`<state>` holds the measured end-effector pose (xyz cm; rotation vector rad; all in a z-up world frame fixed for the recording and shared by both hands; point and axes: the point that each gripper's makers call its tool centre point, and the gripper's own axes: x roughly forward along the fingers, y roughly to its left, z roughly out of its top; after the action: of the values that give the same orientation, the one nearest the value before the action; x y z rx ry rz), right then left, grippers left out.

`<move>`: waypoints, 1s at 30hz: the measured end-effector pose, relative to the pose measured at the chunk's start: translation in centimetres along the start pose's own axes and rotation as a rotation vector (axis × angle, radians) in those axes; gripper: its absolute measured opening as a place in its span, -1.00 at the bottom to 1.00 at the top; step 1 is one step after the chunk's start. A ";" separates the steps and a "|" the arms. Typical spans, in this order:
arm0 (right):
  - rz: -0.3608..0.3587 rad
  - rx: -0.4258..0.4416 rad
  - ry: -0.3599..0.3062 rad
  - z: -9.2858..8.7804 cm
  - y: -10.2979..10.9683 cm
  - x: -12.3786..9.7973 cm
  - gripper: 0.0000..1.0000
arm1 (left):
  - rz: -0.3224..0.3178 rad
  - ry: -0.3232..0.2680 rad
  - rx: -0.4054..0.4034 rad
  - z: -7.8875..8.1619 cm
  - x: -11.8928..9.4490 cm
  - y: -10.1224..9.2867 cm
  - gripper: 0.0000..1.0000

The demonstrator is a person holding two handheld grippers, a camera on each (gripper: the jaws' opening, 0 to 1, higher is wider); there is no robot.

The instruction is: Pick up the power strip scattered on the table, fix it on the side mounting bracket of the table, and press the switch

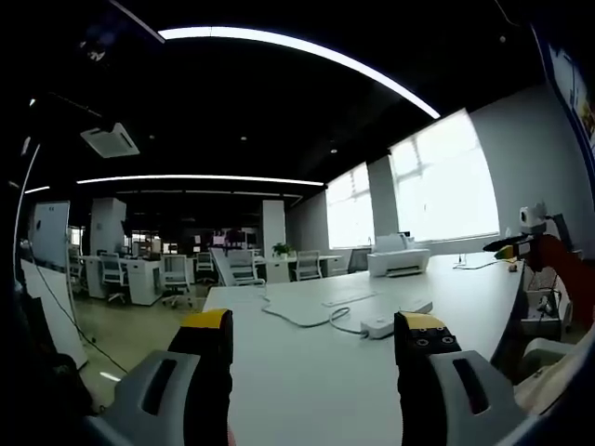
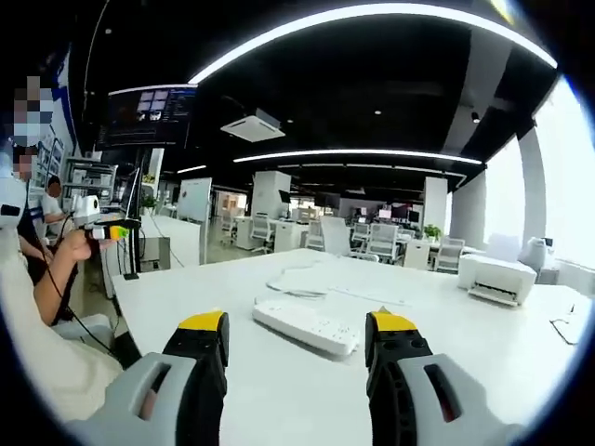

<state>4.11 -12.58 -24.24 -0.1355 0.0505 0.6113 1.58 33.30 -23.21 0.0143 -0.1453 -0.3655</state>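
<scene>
A white power strip [image 2: 307, 327] lies flat on the white table [image 2: 465, 372], just beyond my right gripper [image 2: 299, 336], whose yellow-tipped jaws stand open with nothing between them. Its white cable [image 2: 293, 282] coils behind it. From the other side, the same power strip [image 1: 383, 324] lies further off, with its cable [image 1: 302, 319] trailing left across the table [image 1: 307, 390]. My left gripper [image 1: 316, 334] is open and empty, held short of the strip.
A white printer [image 1: 398, 262] [image 2: 497, 277] stands at the table's far edge near the windows. A person [image 2: 42, 279] sits at the left holding another gripper device [image 2: 110, 231]. Office desks and chairs [image 2: 381, 242] fill the background.
</scene>
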 end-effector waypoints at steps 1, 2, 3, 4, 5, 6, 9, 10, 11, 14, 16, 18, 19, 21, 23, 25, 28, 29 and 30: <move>0.001 -0.002 0.002 0.0 -0.1 0.0 0.11 | 0.000 -0.001 0.000 0.0 0.0 0.0 0.50; 0.001 -0.010 0.011 0.2 -0.4 0.2 0.12 | 0.000 -0.002 0.000 0.1 0.0 0.0 0.50; 0.001 -0.018 0.017 0.4 -0.6 0.4 0.12 | 0.001 -0.002 0.000 0.1 0.0 0.0 0.50; 0.003 -0.025 0.020 0.5 -0.7 0.5 0.12 | 0.000 -0.003 -0.001 0.0 0.0 0.0 0.50; 0.004 -0.032 0.025 0.6 -0.8 0.7 0.12 | -0.001 -0.002 0.000 0.0 0.0 0.0 0.50; 0.004 -0.038 0.029 0.7 -1.0 1.0 0.12 | -0.002 -0.002 0.000 0.0 0.0 0.0 0.50; 0.000 -0.058 0.063 0.4 -1.6 1.7 0.13 | -0.004 -0.003 -0.003 0.0 0.0 0.0 0.50; -0.001 -0.071 0.077 0.3 -1.8 1.9 0.14 | -0.004 -0.004 -0.002 0.0 0.0 0.0 0.50; -0.001 -0.080 0.083 0.2 -1.8 2.1 0.14 | -0.004 -0.004 -0.002 0.0 0.0 0.0 0.50; 0.005 -0.089 0.101 0.3 -2.3 2.9 0.15 | -0.005 -0.005 -0.002 0.0 0.0 0.0 0.50; 0.006 -0.094 0.107 0.4 -2.8 3.4 0.16 | -0.006 -0.004 -0.002 0.0 0.0 0.0 0.50; 0.005 -0.100 0.121 0.2 -3.2 3.8 0.17 | -0.008 -0.005 -0.002 0.0 0.1 -0.1 0.50; 0.006 -0.101 0.127 0.1 -3.3 3.9 0.17 | -0.010 -0.005 -0.003 0.0 0.1 -0.1 0.50; 0.012 -0.105 0.144 -0.1 -3.6 4.3 0.18 | -0.012 -0.005 -0.002 0.0 0.2 -0.2 0.50; 0.019 -0.103 0.159 -0.4 -3.8 4.6 0.19 | -0.015 -0.003 -0.002 0.0 0.3 -0.2 0.50; 0.027 -0.099 0.172 -0.7 -3.9 4.9 0.19 | -0.016 -0.002 -0.002 -0.1 0.3 -0.2 0.50; 0.036 -0.100 0.190 -1.1 -4.1 5.2 0.22 | -0.016 -0.003 -0.002 -0.1 0.3 -0.3 0.50; 0.039 -0.102 0.196 -1.2 -4.1 5.3 0.22 | -0.017 -0.004 -0.003 -0.1 0.3 -0.3 0.50; 0.042 -0.104 0.202 -1.3 -4.2 5.4 0.22 | -0.017 -0.003 -0.003 -0.1 0.3 -0.3 0.50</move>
<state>10.93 -13.11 -25.48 -0.2976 0.2170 0.6412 1.77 32.95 -23.23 0.0117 -0.1480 -0.3831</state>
